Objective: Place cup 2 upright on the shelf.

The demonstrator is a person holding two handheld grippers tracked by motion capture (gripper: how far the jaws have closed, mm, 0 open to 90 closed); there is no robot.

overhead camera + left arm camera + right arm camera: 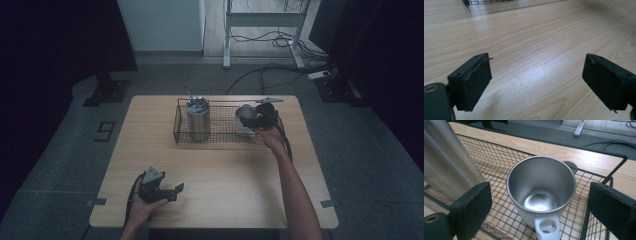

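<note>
Nearest the lens in the high view, the left gripper (167,192) rests low at the bottom left of the frame on the wooden table (215,170), jaws apart and nothing between them, well away from the work. Higher, right of centre, the right gripper (257,120) hangs at the steel mug (244,120), which stands in the right end of the wire basket (220,137); a tall steel tumbler (198,119) with a straw fills the basket's left end. In the left gripper view, the two black jaws rise from the bottom corners, spread wide over bare wood, with a corner of the basket (486,2) at the top left edge. In the right gripper view, the right gripper (539,207) has its jaws open on either side of the mug (541,190), apart from its wall and gripping nothing; the mug sits upright at the centre, its white handle (547,228) pointing toward the bottom edge, the tumbler (446,162) leaning through the upper left, the basket rim (614,167) at the right. I judge the risk to lie in the tight quarters: the right-hand jaw sits close to the basket wall, so a pinch taken off-centre could catch wire instead of steel, and smooth metal may slip or tip against the handle, knocking the tumbler.
</note>
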